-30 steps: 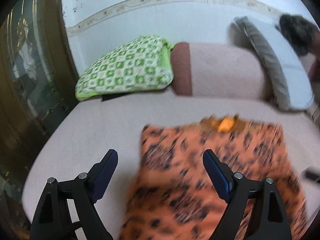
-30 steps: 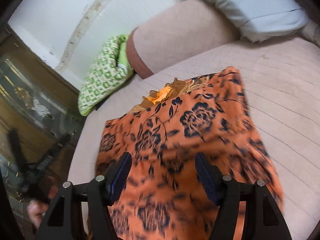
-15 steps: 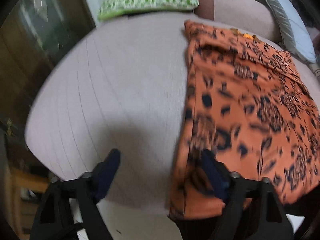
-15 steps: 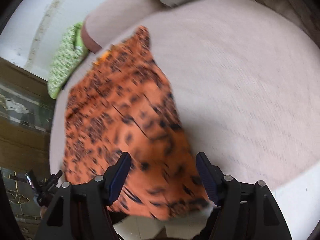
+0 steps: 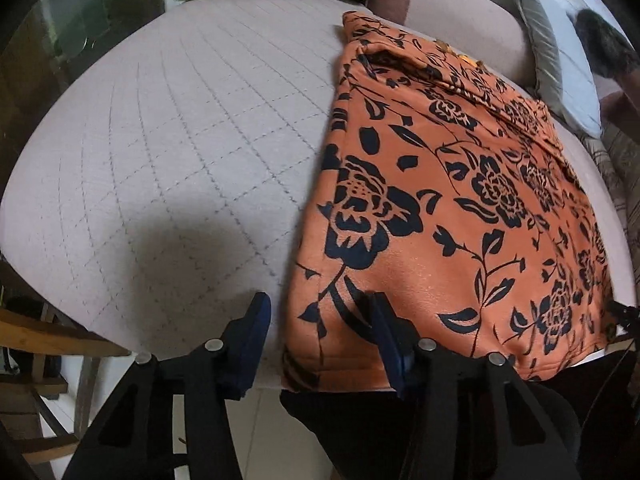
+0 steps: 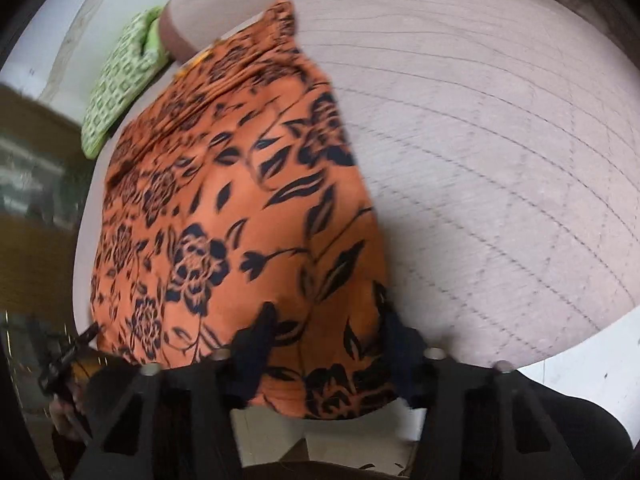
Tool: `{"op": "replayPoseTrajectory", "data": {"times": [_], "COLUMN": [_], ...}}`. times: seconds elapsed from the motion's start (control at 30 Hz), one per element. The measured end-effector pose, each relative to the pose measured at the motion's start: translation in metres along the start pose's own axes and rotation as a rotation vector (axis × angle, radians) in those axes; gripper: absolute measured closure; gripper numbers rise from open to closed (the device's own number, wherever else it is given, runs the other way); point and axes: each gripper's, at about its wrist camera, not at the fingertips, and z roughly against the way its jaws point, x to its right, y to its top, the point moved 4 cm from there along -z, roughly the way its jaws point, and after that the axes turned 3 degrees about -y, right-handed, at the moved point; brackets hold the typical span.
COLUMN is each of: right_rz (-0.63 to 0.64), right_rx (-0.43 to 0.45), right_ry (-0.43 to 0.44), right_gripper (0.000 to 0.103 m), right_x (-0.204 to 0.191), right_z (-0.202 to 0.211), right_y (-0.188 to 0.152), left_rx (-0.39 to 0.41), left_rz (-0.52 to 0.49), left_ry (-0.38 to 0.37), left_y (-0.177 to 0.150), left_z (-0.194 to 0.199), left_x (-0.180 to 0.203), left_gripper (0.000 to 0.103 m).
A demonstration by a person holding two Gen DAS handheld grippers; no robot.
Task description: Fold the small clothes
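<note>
We cannot see the near hem of the orange floral garment (image 5: 448,216) where it drops over the bed's edge, below the left gripper (image 5: 320,336), whose jaws are closing; the right-hand finger covers a strip of that cloth, so we cannot tell whether its pad touches it; far ahead and to the right, a dark furry shape (image 5: 604,44) is cut by the lens rim and we cannot identify it. In the right wrist view everything smears; the right gripper (image 6: 332,344), also closing, has fingers (image 6: 256,344) too blurred to judge contact; the green patterned cushion (image 6: 120,80) ahead on the left loses its detail.
</note>
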Motion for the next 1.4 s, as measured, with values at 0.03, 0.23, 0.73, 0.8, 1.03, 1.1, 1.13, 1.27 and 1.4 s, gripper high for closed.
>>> {"op": "replayPoseTrajectory", "data": {"times": [0.03, 0.23, 0.73, 0.8, 1.03, 1.1, 1.13, 1.27, 1.4], "right_rz": [0.018, -0.008, 0.163, 0.125, -0.006, -0.052, -0.079, -0.162, -0.237], "right_rx": [-0.001, -0.033, -0.009, -0.006, 0.122, 0.154, 0.174, 0.227, 0.252], "right_ry": [0.001, -0.018, -0.008, 0.09, 0.389, 0.437, 0.464, 0.488, 0.474], "right_gripper": [0.067, 0.045, 0.093, 0.093, 0.093, 0.093, 0.093, 0.093, 0.093], "right_x": [-0.002, -0.001, -0.036, -0.038, -0.05, -0.047, -0.043, -0.039, -0.04], "right_z": [0.0, -0.005, 0.009, 0.02, 0.068, 0.073, 0.077, 0.065, 0.03], "right_y": [-0.001, -0.001, -0.005, 0.002, 0.061, 0.084, 0.101, 0.169, 0.255], "left_rx": [0.006, -0.005, -0.064, -0.053, 0.042, 0.063, 0.069, 0.073, 0.05], "left_rz": [-0.017, -0.047, -0.003, -0.009, -0.003, 0.003, 0.006, 0.03, 0.081], "left_ry": [-0.001, -0.13, -0.22, -0.255, -0.379, -0.399, -0.407, -0.413, -0.396], "left_y": [0.002, 0.002, 0.007, 0.017, 0.091, 0.122, 0.137, 0.202, 0.282], "left_z": [-0.001, 0.004, 0.007, 0.016, 0.059, 0.066, 0.067, 0.054, 0.009], "left_x": [0.003, 0.011, 0.01, 0.015, 0.024, 0.024, 0.024, 0.023, 0.022], "left_gripper": [0.058, 0.085, 0.095, 0.095, 0.095, 0.095, 0.095, 0.095, 0.095]}}
